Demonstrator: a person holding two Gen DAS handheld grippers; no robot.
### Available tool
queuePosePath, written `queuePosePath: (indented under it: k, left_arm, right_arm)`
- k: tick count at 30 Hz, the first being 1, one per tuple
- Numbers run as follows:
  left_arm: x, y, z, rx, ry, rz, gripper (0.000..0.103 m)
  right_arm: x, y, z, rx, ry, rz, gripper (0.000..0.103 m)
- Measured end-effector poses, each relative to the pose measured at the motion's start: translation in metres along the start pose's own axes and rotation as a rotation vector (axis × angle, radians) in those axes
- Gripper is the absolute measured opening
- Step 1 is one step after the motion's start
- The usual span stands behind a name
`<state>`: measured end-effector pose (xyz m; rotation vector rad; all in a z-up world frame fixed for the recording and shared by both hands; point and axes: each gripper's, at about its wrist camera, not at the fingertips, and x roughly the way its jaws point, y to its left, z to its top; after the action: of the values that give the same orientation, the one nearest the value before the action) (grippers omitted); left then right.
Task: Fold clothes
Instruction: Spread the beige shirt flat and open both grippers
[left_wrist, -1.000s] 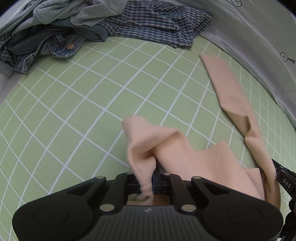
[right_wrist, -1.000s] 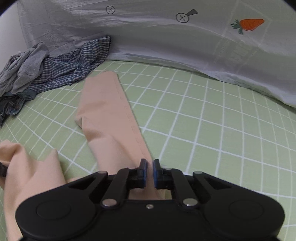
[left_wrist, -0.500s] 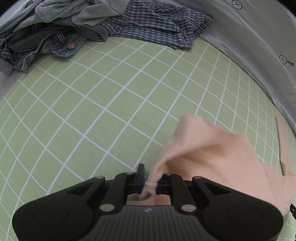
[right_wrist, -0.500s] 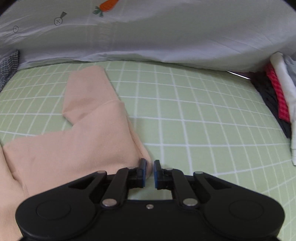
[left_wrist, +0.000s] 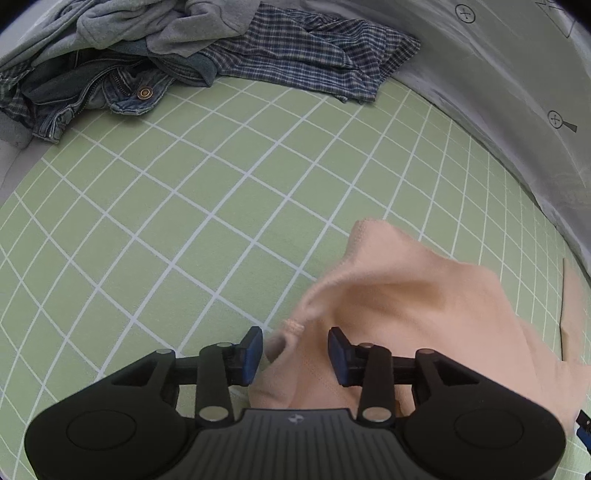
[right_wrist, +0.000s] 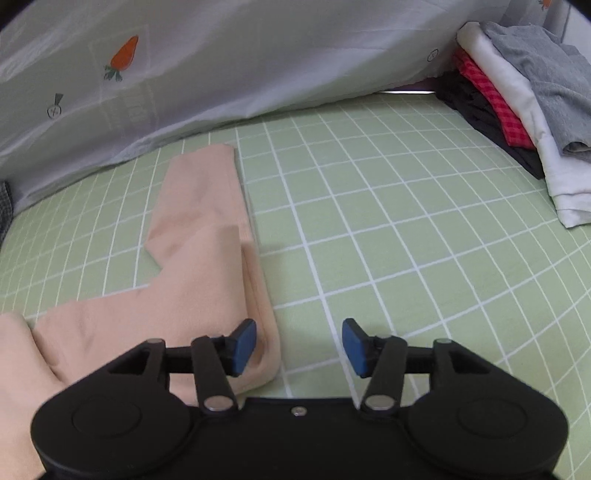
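A peach-coloured garment (left_wrist: 413, 306) lies partly folded on the green checked mat (left_wrist: 184, 221). In the left wrist view a bunched corner of it rises between the jaws of my left gripper (left_wrist: 295, 350), which is open and not clamping it. In the right wrist view the garment (right_wrist: 207, 258) lies flat with one leg stretching toward the back. My right gripper (right_wrist: 299, 345) is open; its left pad (right_wrist: 243, 341) sits over the garment's folded edge, its right pad over bare mat.
A heap of unfolded clothes, with jeans (left_wrist: 92, 92), a grey top and a plaid shirt (left_wrist: 314, 59), lies at the mat's far left. A stack of folded clothes (right_wrist: 517, 96) sits at the far right. A white sheet with carrot print (right_wrist: 221, 66) runs along the back.
Both grippers have opened and let go of the peach garment. The garment was carried to the right and folded over on itself; it now lies on the mat.
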<state>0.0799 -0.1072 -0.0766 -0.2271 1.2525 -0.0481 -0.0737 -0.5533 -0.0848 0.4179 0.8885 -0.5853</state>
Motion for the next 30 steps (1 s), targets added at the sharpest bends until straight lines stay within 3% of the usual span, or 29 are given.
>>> queuePosePath:
  k: [9,17,18,20,21,25,30]
  left_arm:
    - [-0.014,0.002,-0.021,-0.006,0.04,-0.063,0.044]
    - [-0.011,-0.005,-0.03,0.04,0.052,-0.042,0.044]
    - [-0.01,-0.006,-0.029,0.045,0.047,-0.037,0.042]
    - [-0.007,-0.007,-0.027,0.049,0.037,-0.027,0.039]
    - [-0.006,-0.008,-0.026,0.051,0.031,-0.022,0.031]
    - [0.002,-0.016,-0.015,0.082,0.015,-0.011,0.024]
    - [0.002,-0.04,0.016,0.11,-0.055,-0.061,0.027]
  right_arm:
    - [0.02,0.011,0.025,0.047,-0.016,0.109,0.058]
    - [0.032,0.033,0.022,-0.016,0.015,0.125,0.056]
    - [0.031,0.034,0.02,-0.033,0.009,0.123,0.053]
    - [0.028,0.034,0.017,-0.065,-0.009,0.125,0.036]
    - [0.025,0.032,0.016,-0.066,-0.016,0.134,0.02]
    - [0.017,0.023,0.011,-0.087,-0.045,0.108,0.011]
    - [0.009,-0.01,0.013,0.003,-0.089,-0.059,0.01]
